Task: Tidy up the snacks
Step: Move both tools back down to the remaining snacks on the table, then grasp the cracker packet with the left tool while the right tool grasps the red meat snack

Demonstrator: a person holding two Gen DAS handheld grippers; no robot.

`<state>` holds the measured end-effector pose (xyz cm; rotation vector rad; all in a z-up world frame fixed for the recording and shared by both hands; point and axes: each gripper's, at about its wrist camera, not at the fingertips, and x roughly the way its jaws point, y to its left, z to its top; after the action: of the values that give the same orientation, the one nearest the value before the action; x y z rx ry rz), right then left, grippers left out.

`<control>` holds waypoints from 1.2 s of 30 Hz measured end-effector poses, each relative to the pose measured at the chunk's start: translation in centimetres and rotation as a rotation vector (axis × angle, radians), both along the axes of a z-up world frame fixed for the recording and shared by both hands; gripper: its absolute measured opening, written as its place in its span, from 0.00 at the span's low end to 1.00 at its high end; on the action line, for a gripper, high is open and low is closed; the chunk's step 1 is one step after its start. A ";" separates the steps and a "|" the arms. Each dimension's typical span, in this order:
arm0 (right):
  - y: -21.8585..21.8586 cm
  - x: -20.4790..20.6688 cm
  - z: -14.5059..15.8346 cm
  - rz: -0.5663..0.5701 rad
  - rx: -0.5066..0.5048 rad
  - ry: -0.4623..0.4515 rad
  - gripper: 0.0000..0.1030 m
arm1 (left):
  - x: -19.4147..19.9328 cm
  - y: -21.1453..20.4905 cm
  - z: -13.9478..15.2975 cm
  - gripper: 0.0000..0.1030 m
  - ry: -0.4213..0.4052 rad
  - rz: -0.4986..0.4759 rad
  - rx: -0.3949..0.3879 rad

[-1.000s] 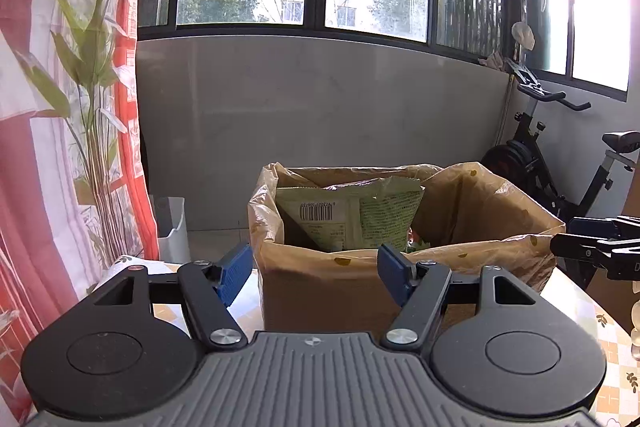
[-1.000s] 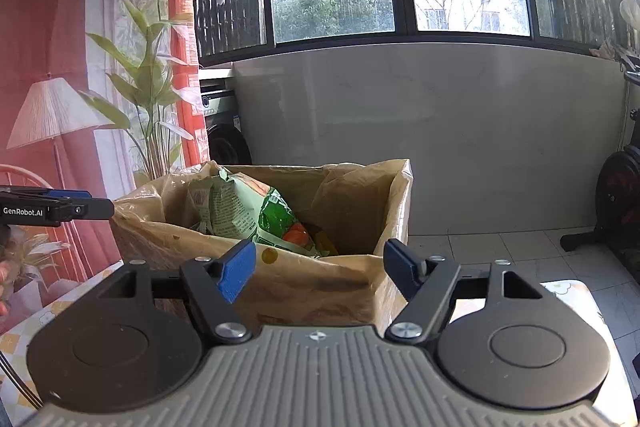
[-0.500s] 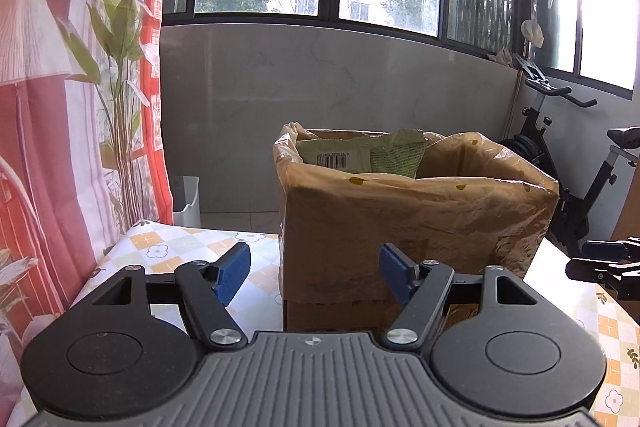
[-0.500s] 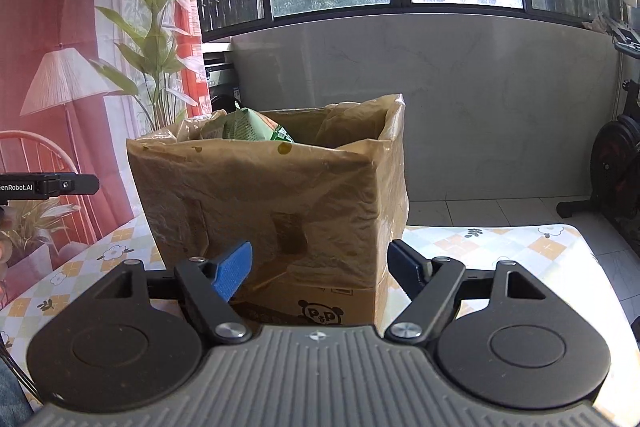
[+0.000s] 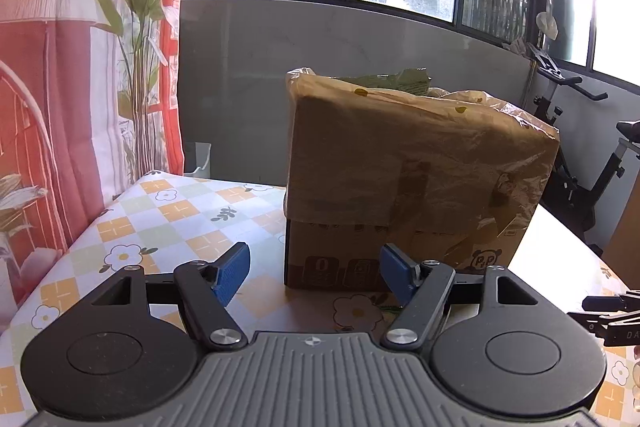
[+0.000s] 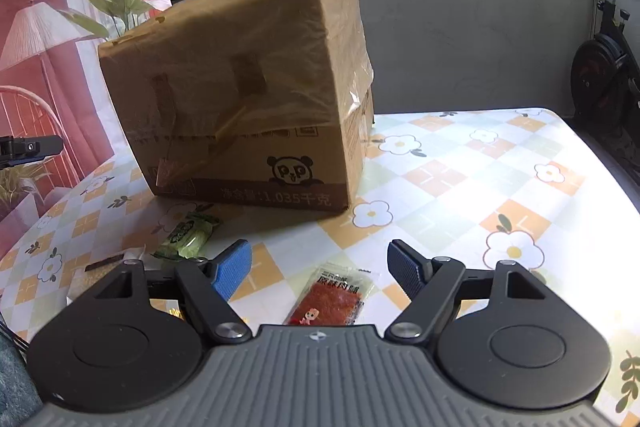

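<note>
A cardboard box (image 5: 412, 187) lined with a brown plastic bag stands on the flowered tablecloth; it also shows in the right wrist view (image 6: 248, 95). A green snack bag (image 5: 384, 81) pokes above its rim. My left gripper (image 5: 314, 275) is open and empty, low in front of the box. My right gripper (image 6: 320, 271) is open and empty, just above a red snack packet (image 6: 332, 297) lying on the cloth. A green snack packet (image 6: 190, 235) lies by the box's near left corner.
The table (image 6: 460, 183) has a rounded far right edge. An exercise bike (image 5: 580, 155) stands on the floor to the right. A curtain with a plant print (image 5: 80, 67) hangs on the left. A small dark strip (image 6: 105, 262) lies on the cloth at left.
Both grippers have dropped from above the box's open top to table level in front of it and drawn back. The loose packets on the cloth have come into the right wrist view.
</note>
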<state>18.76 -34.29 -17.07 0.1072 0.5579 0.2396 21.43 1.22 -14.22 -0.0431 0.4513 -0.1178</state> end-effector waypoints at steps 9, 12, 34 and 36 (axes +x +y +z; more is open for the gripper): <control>1.4 -0.2 -3.5 -0.017 -0.026 0.106 0.74 | -0.9 0.1 -2.8 0.72 0.056 0.033 -0.015; 1.8 1.0 -3.6 -0.020 -0.028 0.128 0.73 | -0.9 0.1 -2.9 0.72 0.049 0.029 -0.007; 4.9 2.5 -4.6 0.092 -0.191 0.009 0.47 | -0.5 -1.0 -6.3 0.72 0.118 -0.004 0.019; 4.6 2.3 -4.6 0.085 -0.175 0.007 0.44 | -0.5 -1.2 -6.6 0.72 0.123 -0.015 0.023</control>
<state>21.09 -29.65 -21.70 -0.0858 0.5884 0.2723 20.94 0.06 -20.79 -0.0242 0.5760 -0.1250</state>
